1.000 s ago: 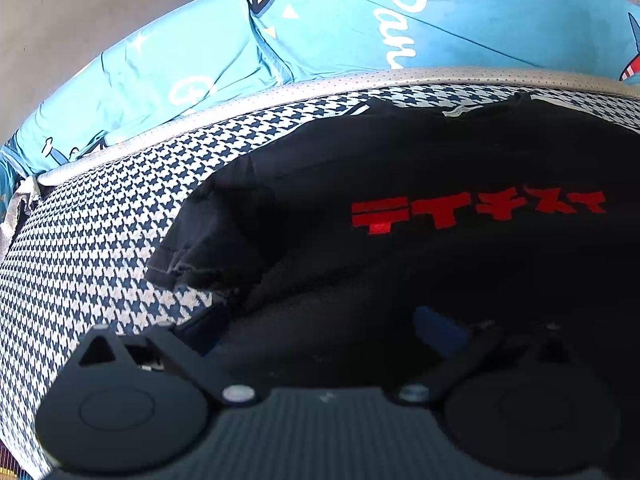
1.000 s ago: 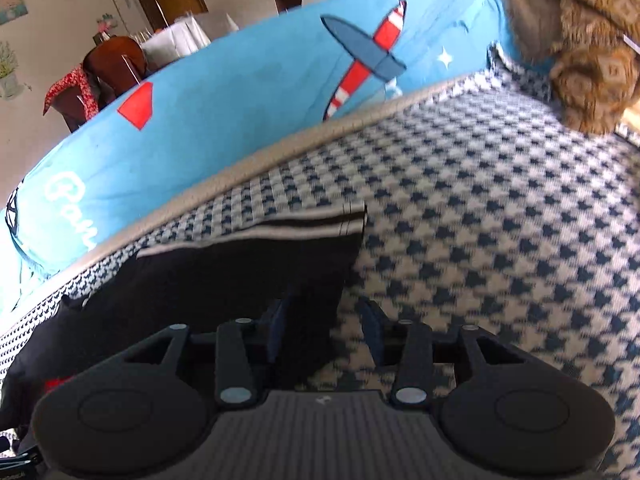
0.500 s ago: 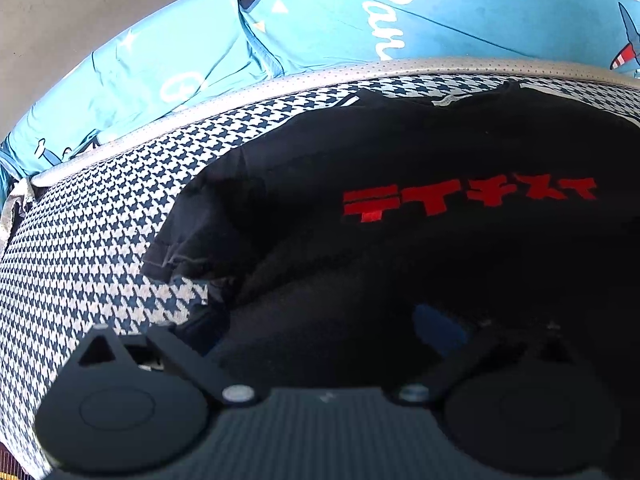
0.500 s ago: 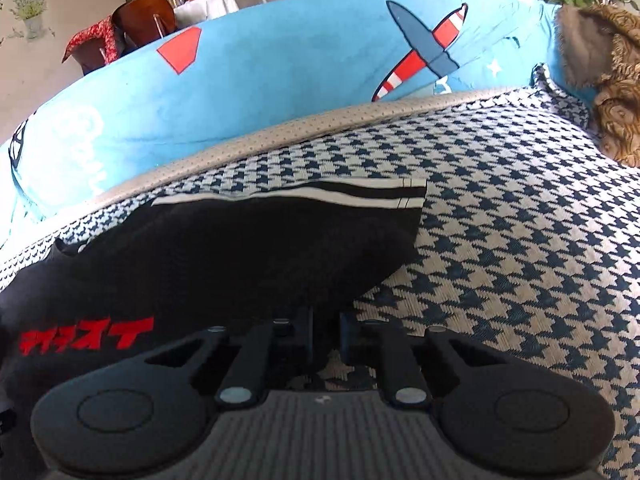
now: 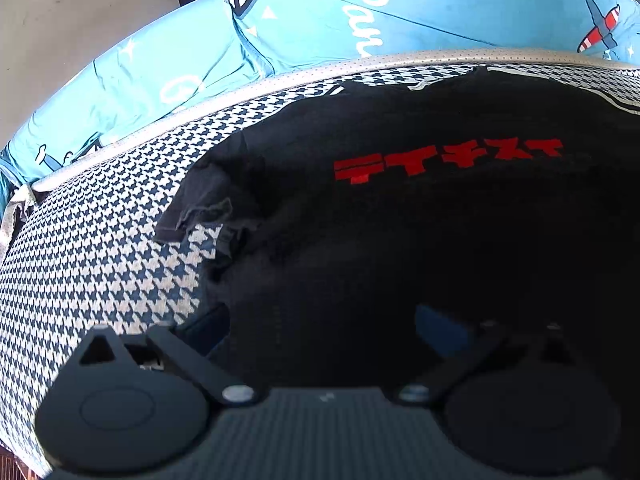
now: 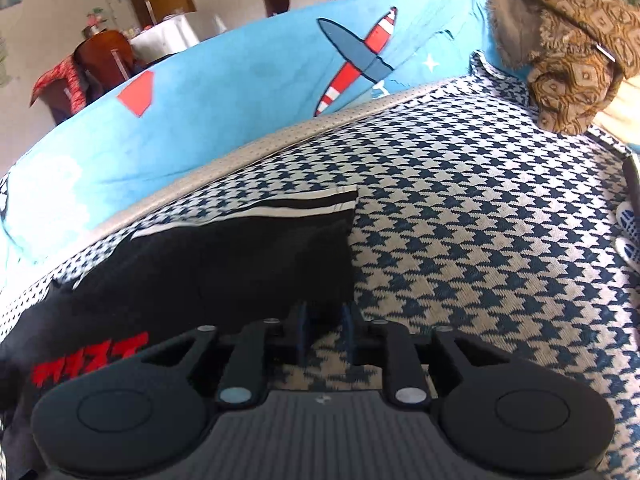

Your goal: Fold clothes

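Observation:
A black T-shirt [image 5: 400, 220] with red lettering [image 5: 448, 156] lies spread on the houndstooth sofa seat [image 5: 100, 248]. Its left sleeve [image 5: 200, 204] is crumpled. My left gripper [image 5: 324, 320] stands wide open over the shirt's near part, blue pads apart. In the right wrist view the shirt [image 6: 224, 264] ends in a white-striped sleeve [image 6: 280, 208]. My right gripper [image 6: 324, 324] is at that sleeve's near corner. Its jaws are opening; a narrow gap shows sofa fabric, and the cloth edge lies at the fingertips.
A blue printed cushion cover [image 6: 240, 92] runs along the back of the seat [image 6: 480, 220]. A brown patterned fuzzy bundle [image 6: 568, 52] sits at the far right. A white and blue item [image 6: 628, 220] lies at the right edge. A wooden chair [image 6: 92, 64] stands behind.
The right jaws went from wide around the sleeve corner to nearly shut on it, then parted a little. The left gripper shifted slightly; the lettering now sits higher in its view.

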Available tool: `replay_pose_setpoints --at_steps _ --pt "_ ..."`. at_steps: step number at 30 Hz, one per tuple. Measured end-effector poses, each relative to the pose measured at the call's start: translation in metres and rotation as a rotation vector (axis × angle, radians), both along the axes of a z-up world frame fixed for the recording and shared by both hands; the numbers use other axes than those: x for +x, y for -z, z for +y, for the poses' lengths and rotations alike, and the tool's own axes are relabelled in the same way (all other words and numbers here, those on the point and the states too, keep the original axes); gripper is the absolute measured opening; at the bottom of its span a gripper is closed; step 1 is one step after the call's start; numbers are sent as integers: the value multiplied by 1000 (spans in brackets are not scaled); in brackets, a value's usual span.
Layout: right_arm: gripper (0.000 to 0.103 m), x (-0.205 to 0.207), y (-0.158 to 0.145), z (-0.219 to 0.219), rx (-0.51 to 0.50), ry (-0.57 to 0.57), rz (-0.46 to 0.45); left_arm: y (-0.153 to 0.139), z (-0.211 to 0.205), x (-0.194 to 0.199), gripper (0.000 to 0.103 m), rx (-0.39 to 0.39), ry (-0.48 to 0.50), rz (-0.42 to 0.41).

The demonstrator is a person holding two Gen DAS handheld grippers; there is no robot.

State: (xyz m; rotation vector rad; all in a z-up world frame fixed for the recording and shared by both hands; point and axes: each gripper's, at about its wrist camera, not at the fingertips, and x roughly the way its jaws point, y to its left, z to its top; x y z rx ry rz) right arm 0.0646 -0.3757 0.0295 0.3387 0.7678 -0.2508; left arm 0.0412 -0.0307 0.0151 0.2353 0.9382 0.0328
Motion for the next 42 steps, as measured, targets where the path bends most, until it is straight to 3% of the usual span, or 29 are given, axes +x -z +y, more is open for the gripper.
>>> replay_pose_setpoints --at_steps 5,11,19,30,42 --pt "31 -31 -3 16 44 -88 -7 1 -6 -24 103 15 18 -28" --pt "33 -67 -1 27 89 -110 -13 3 -8 -45 103 -1 25 -37" --pt "39 -111 4 39 50 -123 -11 5 -3 -66 103 -22 8 -47" --pt "41 -165 12 42 25 -102 3 9 7 -90 103 -23 -9 -51" --pt "54 -206 27 40 76 -53 43 10 5 -120 103 -17 5 -65"
